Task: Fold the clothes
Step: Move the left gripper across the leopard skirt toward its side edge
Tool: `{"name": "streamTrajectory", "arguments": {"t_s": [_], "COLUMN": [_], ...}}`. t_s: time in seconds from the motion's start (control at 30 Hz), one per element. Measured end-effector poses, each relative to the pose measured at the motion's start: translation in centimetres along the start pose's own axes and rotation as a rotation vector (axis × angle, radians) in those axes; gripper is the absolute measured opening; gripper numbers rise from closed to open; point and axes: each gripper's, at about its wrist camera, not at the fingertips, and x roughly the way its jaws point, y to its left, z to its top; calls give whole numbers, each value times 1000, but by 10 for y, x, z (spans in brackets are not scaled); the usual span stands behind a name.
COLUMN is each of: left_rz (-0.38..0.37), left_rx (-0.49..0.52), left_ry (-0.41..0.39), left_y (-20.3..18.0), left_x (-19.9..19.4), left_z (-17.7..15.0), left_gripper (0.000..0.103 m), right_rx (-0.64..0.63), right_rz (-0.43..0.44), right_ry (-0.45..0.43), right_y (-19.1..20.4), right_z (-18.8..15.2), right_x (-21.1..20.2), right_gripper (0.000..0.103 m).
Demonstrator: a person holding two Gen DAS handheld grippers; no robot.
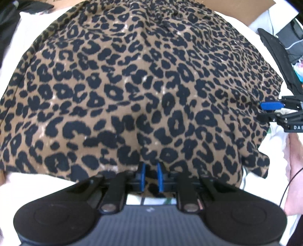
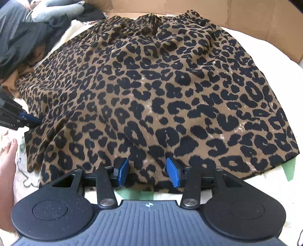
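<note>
A: Where is the garment?

B: The leopard-print skirt (image 2: 151, 90) lies spread flat on a white bed sheet (image 2: 274, 49), gathered waistband at the far side, hem at the near side. A cardboard panel (image 2: 246, 13) stands behind it, and a pile of dark clothes (image 2: 20, 41) sits at the far left.

A: And the left gripper (image 1: 151, 177)?

B: It is at the near hem. Its blue pads stand close together with a fold of the fabric between them, so the jaws look to be pinching the skirt.

A: The right gripper (image 2: 148, 175)?

B: Also at the near hem, further right along it. Its jaws stand apart, with the hem lying between the blue pads (image 2: 173, 174) but not squeezed.

A: Anything else nearby?

B: Green tape (image 2: 289, 170) pokes out from under the hem at the right, and bare skin (image 2: 7, 166), blurred, shows at the near left edge of the right wrist view.
</note>
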Motion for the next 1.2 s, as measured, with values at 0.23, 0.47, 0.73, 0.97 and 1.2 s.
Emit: {"name": "streamTrajectory", "arguments": {"t_s": [0.23, 0.47, 0.73, 0.97, 1.2], "left_rz": [-61, -69, -60, -78, -76], "left_rx": [56, 114, 160, 239, 265], "left_ry": [11, -5, -53, -4, 18], "left_y": [-4, -29, -26, -29, -30], "left_x": [-21, -14, -9, -5, -7], "left_z": [-15, -27, -7, -10, -16], "left_gripper": [14, 37, 33, 1, 0], "right_rx": [29, 23, 2, 5, 29], "right_rz": [12, -3, -1, 3, 20], "right_ry": [13, -11, -31, -54, -75], "right_y": [-12, -6, -7, 112, 211], "right_z": [1, 3, 6, 72, 141], "right_x": [-13, -19, -20, 68, 165], "right_gripper": [51, 51, 51, 51, 51]}}
